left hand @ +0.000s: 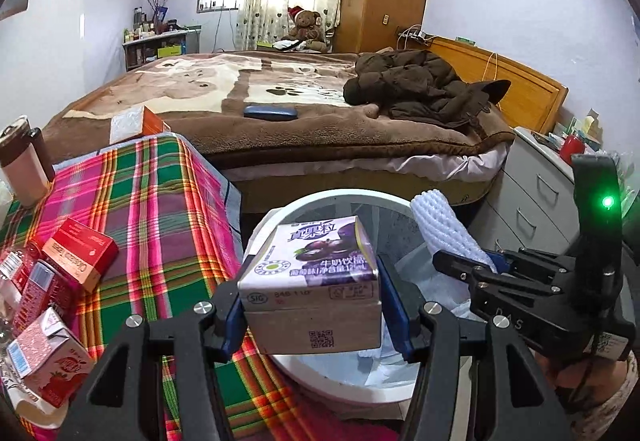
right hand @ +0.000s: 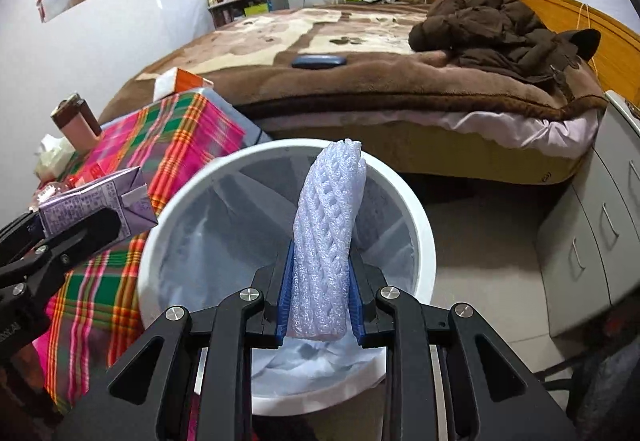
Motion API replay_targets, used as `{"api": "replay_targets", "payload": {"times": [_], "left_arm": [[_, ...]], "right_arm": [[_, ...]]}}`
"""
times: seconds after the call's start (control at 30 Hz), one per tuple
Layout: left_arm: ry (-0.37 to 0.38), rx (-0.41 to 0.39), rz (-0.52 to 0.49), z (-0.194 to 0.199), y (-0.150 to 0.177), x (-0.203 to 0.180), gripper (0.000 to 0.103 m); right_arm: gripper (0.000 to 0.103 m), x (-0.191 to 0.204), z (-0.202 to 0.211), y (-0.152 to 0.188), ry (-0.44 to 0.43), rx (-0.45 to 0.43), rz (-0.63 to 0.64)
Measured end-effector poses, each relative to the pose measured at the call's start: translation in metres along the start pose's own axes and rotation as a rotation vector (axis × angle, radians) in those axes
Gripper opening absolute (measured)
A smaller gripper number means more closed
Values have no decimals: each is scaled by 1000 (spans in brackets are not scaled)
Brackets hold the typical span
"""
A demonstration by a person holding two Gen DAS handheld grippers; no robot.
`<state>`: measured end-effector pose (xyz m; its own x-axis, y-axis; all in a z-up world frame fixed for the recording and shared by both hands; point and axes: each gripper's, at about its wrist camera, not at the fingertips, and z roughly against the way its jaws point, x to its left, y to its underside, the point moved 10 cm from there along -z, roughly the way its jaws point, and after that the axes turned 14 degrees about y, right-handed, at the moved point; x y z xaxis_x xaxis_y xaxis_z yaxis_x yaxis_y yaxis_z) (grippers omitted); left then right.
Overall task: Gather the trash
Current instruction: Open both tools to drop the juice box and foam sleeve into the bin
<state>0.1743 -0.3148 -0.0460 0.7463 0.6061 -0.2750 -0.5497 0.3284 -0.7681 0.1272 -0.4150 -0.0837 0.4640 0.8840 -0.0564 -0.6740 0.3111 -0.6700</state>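
My left gripper (left hand: 314, 305) is shut on a purple milk-drink carton (left hand: 316, 273), held over the near rim of the white trash bin (left hand: 340, 389). In the right wrist view that purple carton (right hand: 96, 205) hangs at the left, beside the trash bin (right hand: 424, 233). My right gripper (right hand: 320, 293) is shut on a white foam net sleeve (right hand: 326, 233), which stands upright above the bin's lined opening. The same foam sleeve (left hand: 448, 229) and the right gripper (left hand: 484, 265) show at the right of the left wrist view.
A table with a plaid cloth (left hand: 160, 201) at the left carries red boxes (left hand: 80, 253), a strawberry carton (left hand: 52, 365) and a brown-lidded cup (left hand: 22, 161). Behind stands a bed (left hand: 280, 101) with a dark jacket (left hand: 420, 85). Grey drawers (right hand: 600, 241) stand at the right.
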Motion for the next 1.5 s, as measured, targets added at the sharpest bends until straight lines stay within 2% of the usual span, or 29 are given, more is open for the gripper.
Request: {"api": "replay_targets", "payload": {"times": [0.07,0.13,0.2,0.23,0.27,0.63,1.13,1.37,1.5], "left_arm": [[6,-5,4,-1,-1,-1,65],[0,-6,8,-2,-1,1,76],[5,-8,20,-1,-1,2,76],[7,-10,23,1,-1,3,76],[4,-12,25,1,-1,4,76],[-22,-40,45,27,2,15,77],[-93,-116,69,84,7,46,77],[-155,-157,102,117,14,77,77],[-219,-179,121,138,22,100,78]], "right_arm": [[28,-3,-2,0,13,2,-1],[33,-6,-3,0,22,3,-8],[45,-6,-4,1,16,7,-14],[58,-6,-4,2,12,7,-16],[65,-5,-3,2,8,6,-17],[65,4,10,-3,3,-26,-28],[65,41,42,-12,-57,-106,-12],[65,76,53,-12,-119,-127,16],[65,98,55,-8,-138,-130,47]]}}
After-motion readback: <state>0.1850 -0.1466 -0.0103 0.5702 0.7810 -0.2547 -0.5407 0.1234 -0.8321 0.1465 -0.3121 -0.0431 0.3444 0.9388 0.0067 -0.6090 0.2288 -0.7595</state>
